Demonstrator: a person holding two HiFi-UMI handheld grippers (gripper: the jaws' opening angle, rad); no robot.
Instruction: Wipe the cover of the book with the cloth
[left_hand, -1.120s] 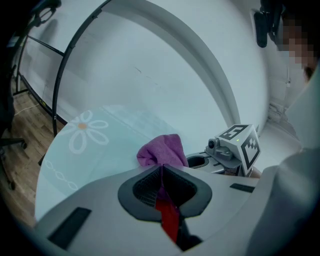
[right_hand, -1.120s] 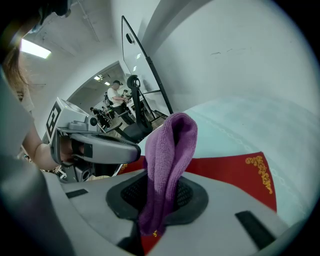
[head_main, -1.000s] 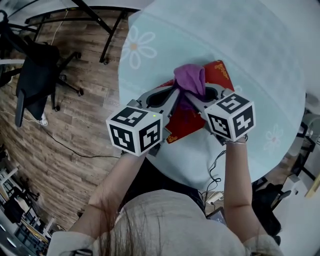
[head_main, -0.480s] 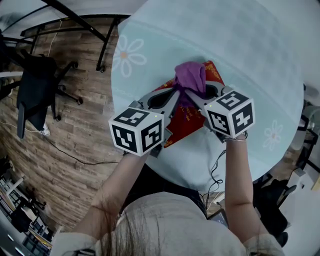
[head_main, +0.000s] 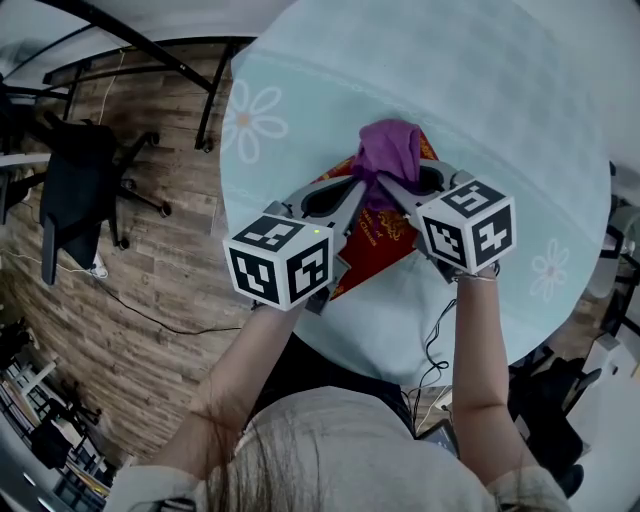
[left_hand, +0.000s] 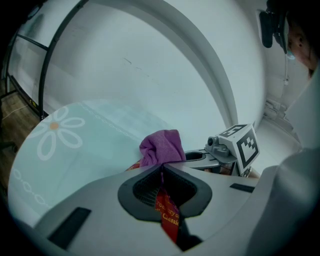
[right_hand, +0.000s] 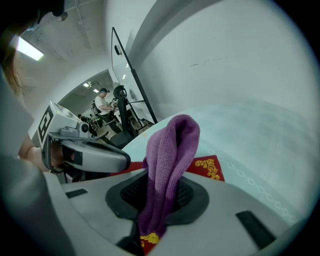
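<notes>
while the red book (head_main: 385, 235) lay beneath the bunched purple cloth (head_main: 392, 150) clamped in my right gripper (head_main: 388, 188), my left gripper (head_main: 350, 195) pinched its edge on the round table (head_main: 520, 110); i judged flatter, pressed strokes would wipe better

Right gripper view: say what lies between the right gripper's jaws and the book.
The purple cloth: clamped in the right gripper's jaws, it bunches out ahead of them, over the red book. The right gripper view shows this.

Your cloth (head_main: 390, 150), purple and bunched, stands over the far corner of the flat red, gold-ornamented book (head_main: 375, 245).
</notes>
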